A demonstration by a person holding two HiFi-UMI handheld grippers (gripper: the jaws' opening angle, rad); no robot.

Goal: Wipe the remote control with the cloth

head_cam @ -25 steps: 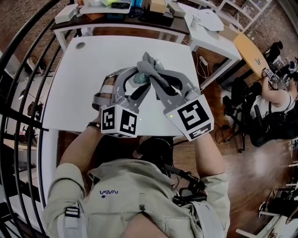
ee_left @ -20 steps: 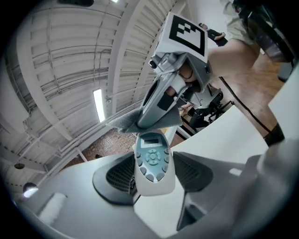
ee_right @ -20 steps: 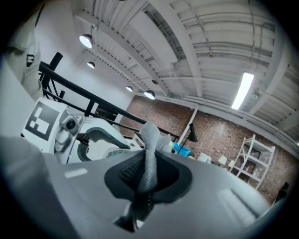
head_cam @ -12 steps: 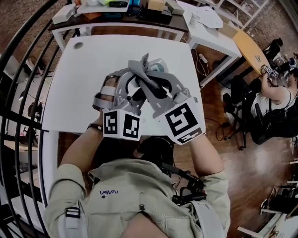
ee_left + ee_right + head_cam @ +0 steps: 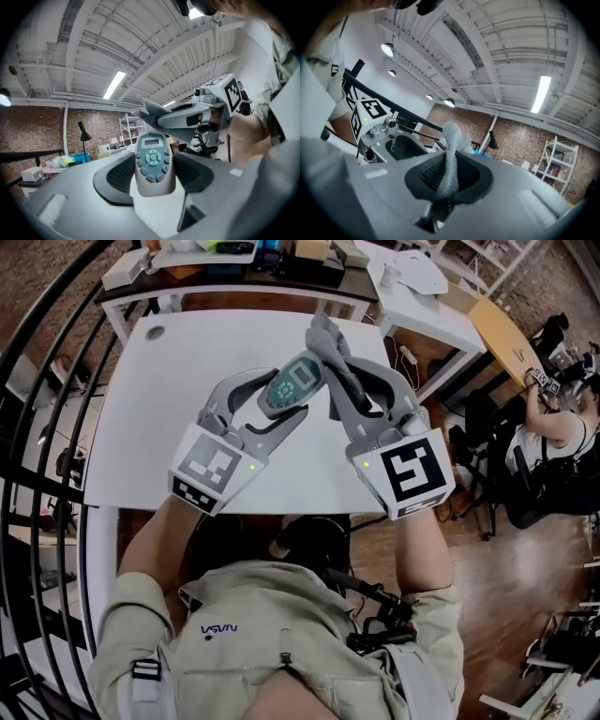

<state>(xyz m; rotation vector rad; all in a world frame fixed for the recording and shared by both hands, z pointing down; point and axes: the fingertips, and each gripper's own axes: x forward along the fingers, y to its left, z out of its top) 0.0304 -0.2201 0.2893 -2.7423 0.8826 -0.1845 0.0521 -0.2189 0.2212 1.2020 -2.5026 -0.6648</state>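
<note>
Head view: both claws are held up over the white counter (image 5: 178, 362), mid-frame, with nothing resting on the counter under them.

Left claw (image 5: 286, 397): clenched on the remote (image 5: 295, 379). In the left gripper view the two dark ribbed pads (image 5: 118, 176) press on the remote's lower sides, one on each. The remote sticks out past the claw tips, face toward the camera, with the display at the far end and the grey-blue button cluster below it. In the head view it lies diagonally, display end toward the upper right of the frame and face up.

Right claw (image 5: 333, 362): clamped on the cloth (image 5: 322, 332). In the right gripper view the jaws are nearly together, with a twisted strip of grey cloth (image 5: 450, 161) pinched between the pads. A loose tuft stands up beyond the tips.

Relation: the claws converge from the lower left and lower right of the head view. The cloth tuft sits just beside the remote's display end, slightly above it in the frame. In the left gripper view the cloth appears above and behind the remote's top edge. Whether they touch can't be told from any view.
</note>
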